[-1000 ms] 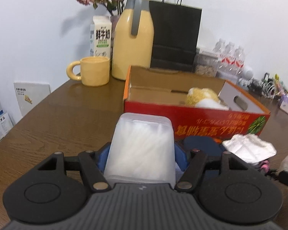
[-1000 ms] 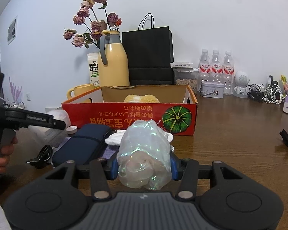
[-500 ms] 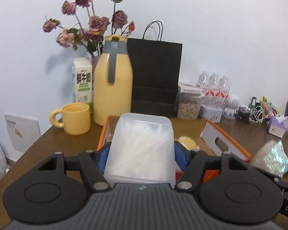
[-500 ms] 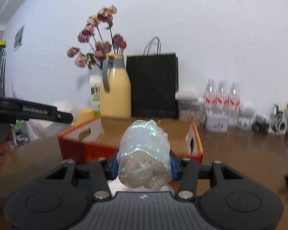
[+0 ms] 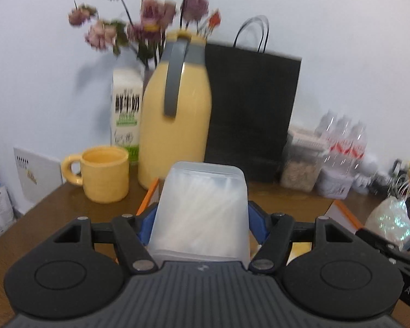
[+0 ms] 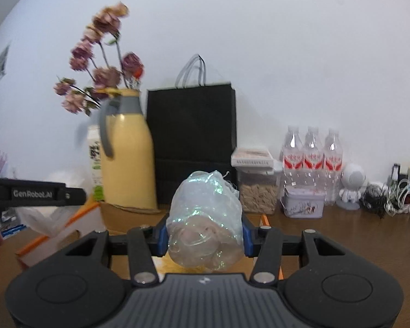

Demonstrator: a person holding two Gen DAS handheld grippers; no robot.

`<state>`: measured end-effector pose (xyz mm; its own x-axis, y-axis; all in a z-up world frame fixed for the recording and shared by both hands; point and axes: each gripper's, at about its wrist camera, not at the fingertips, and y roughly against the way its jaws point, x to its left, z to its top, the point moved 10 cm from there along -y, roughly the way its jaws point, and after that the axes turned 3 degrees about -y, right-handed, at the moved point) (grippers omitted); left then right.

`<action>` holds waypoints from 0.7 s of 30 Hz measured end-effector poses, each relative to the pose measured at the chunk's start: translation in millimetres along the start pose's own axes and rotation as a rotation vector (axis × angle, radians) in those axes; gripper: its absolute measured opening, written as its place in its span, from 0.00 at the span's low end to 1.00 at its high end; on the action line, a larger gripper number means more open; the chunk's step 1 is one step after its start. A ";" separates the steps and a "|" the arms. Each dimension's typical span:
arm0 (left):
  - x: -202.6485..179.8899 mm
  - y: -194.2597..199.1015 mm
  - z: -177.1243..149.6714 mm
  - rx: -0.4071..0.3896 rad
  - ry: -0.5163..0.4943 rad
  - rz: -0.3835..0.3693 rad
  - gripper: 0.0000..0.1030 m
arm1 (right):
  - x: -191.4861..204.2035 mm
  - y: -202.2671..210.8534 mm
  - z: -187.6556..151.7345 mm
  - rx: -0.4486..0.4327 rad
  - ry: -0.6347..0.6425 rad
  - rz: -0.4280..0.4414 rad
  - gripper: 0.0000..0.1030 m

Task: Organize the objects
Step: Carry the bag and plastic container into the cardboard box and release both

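My left gripper [image 5: 202, 218] is shut on a translucent plastic box of white sticks [image 5: 202, 210], held in the air over the orange-edged cardboard box [image 5: 147, 199]. My right gripper [image 6: 203, 232] is shut on a shimmery clear bag [image 6: 205, 218] with something pale inside, held over the same cardboard box [image 6: 57, 227]. The bag also shows at the right of the left wrist view [image 5: 391, 221]. The left gripper's body [image 6: 35, 192] shows at the left of the right wrist view. The inside of the box is mostly hidden.
Along the wall stand a yellow jug [image 5: 175, 120] with dried flowers, a milk carton [image 5: 125, 114], a yellow mug [image 5: 104, 173], a black paper bag [image 6: 191, 142], a grain jar [image 6: 257, 188], three water bottles [image 6: 311, 158], a tin [image 6: 303, 201], a small white robot figure [image 6: 351, 186] and tangled cables [image 6: 388, 196].
Both grippers have risen from table level and moved forward over the cardboard box, each still holding its object. The items on the table in front of the box have dropped out of view.
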<state>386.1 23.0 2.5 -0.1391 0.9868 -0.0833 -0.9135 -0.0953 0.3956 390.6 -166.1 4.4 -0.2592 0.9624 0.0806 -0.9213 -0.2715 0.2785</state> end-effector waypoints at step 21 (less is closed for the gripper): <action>-3.1 -12.1 -27.2 0.048 -0.039 -0.023 1.00 | -7.0 -12.2 -30.3 0.083 0.005 -0.045 0.82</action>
<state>387.2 17.5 -26.8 -0.1023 0.9931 -0.0580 -0.8966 -0.0668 0.4377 394.8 -169.4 -28.6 -0.2199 0.9736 0.0618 -0.9049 -0.2273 0.3600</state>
